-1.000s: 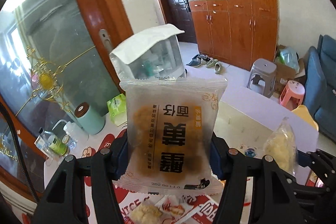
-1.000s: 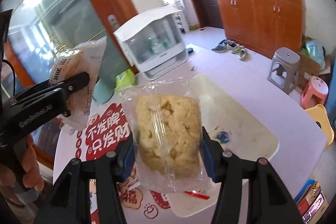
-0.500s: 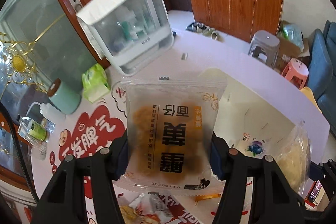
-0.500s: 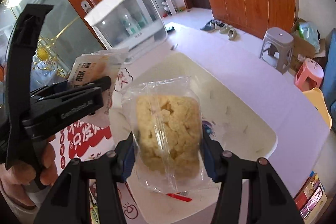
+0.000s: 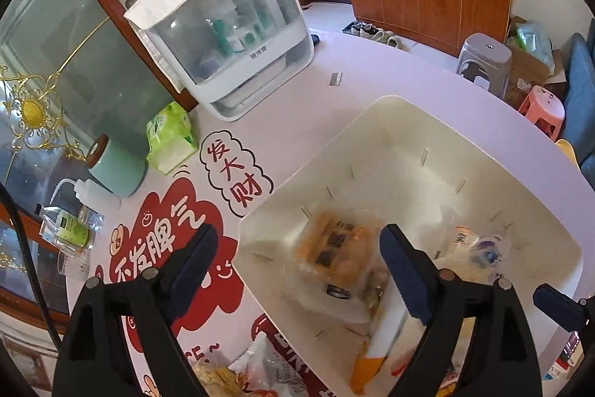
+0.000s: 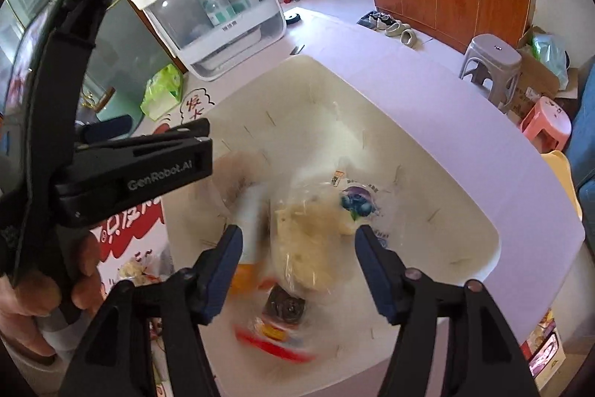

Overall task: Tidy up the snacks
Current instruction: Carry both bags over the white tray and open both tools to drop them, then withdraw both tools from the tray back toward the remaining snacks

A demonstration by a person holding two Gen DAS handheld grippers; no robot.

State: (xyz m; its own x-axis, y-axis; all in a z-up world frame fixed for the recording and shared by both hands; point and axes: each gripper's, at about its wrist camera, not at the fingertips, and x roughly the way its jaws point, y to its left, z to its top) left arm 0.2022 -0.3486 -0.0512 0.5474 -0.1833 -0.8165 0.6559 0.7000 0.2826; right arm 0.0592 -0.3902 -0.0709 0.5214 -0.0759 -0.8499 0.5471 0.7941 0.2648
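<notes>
Reading "GenRobot.AI" on left gripper (image 6: 163,170)

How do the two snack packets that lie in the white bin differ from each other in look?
The orange-brown packet is printed with dark characters, while the clear packet shows its pale yellow crumbly snack through plain film. The orange-brown packet lies nearer the bin's left wall; the clear packet lies to its right, beside a blueberry-printed wrapper. Both rest inside the white bin, both are blurred, and neither touches the open left gripper or right gripper.
</notes>
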